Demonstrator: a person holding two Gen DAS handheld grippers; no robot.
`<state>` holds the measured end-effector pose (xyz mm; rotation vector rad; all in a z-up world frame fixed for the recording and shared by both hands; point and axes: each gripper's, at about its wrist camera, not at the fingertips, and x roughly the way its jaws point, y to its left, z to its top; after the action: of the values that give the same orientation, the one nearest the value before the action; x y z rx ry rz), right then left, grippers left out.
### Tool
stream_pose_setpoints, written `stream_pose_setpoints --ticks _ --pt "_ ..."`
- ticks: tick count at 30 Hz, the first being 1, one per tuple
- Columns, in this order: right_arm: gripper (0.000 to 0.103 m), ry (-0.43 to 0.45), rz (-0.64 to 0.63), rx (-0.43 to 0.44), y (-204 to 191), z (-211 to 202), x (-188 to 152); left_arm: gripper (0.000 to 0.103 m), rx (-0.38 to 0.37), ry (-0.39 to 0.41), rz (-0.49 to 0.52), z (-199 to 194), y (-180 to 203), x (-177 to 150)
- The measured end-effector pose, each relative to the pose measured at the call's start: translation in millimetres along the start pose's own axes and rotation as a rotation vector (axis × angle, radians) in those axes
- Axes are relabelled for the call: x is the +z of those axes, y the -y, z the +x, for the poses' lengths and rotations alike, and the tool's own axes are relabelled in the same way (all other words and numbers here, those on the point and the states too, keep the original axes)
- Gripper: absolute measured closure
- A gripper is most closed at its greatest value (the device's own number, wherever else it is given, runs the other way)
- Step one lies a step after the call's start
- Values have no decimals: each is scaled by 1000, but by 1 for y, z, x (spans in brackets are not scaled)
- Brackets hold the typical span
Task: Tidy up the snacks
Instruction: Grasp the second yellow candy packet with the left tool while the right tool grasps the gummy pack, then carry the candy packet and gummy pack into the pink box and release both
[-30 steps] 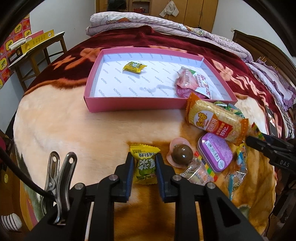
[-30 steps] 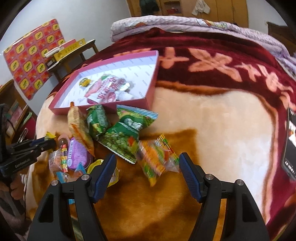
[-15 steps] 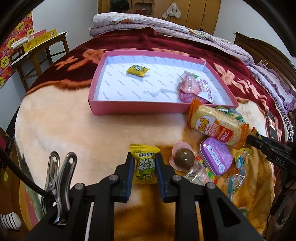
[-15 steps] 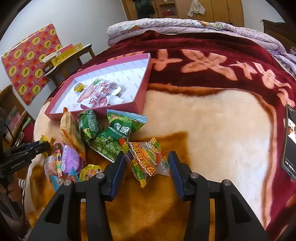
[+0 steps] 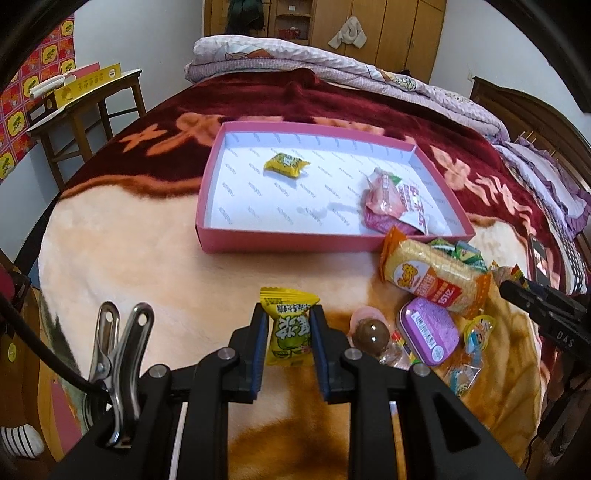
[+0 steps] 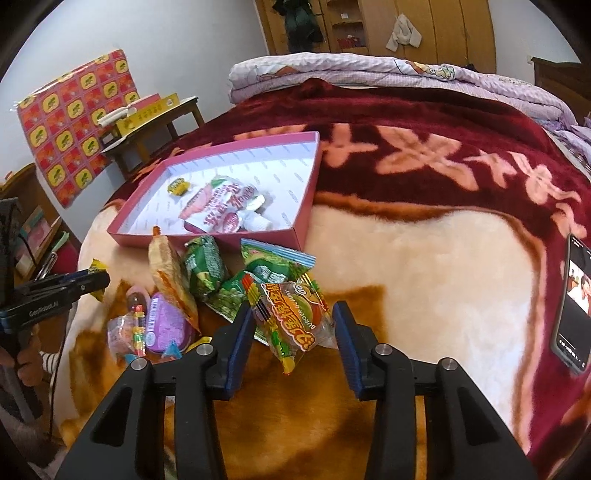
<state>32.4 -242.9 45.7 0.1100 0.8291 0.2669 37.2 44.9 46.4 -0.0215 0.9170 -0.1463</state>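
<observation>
Beyond my bed's plush maroon-and-cream blanket [image 5: 155,258] I see white walls [image 6: 177,48], tall wooden wardrobes [image 5: 391,33], and a small wooden side table [image 5: 88,107] beside its left edge.

Box [image 5: 288,244]: pink walls, white liner w/ small grey print. Candy [image 5: 290,331] yellow-green; another [image 5: 286,164] yellow. Gummy bag [image 6: 295,317] clear w/ orange, red, green burger print. Tin [image 5: 428,335] purple. Pea packs [image 6: 258,280] green. Blanket [image 6: 424,266]: maroon w/ peach flowers, cream & tan. Gripper pads [image 5: 260,334] blue.
</observation>
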Motion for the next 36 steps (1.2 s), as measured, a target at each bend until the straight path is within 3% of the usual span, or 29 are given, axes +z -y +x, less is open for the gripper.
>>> stream_pose_setpoints --ticks 23,36 --pt "60 27 -54 22 -17 -3 23 79 26 81 9 -8 -7 35" --pt "60 28 -80 26 -24 6 40 79 47 100 -5 10 -17 64"
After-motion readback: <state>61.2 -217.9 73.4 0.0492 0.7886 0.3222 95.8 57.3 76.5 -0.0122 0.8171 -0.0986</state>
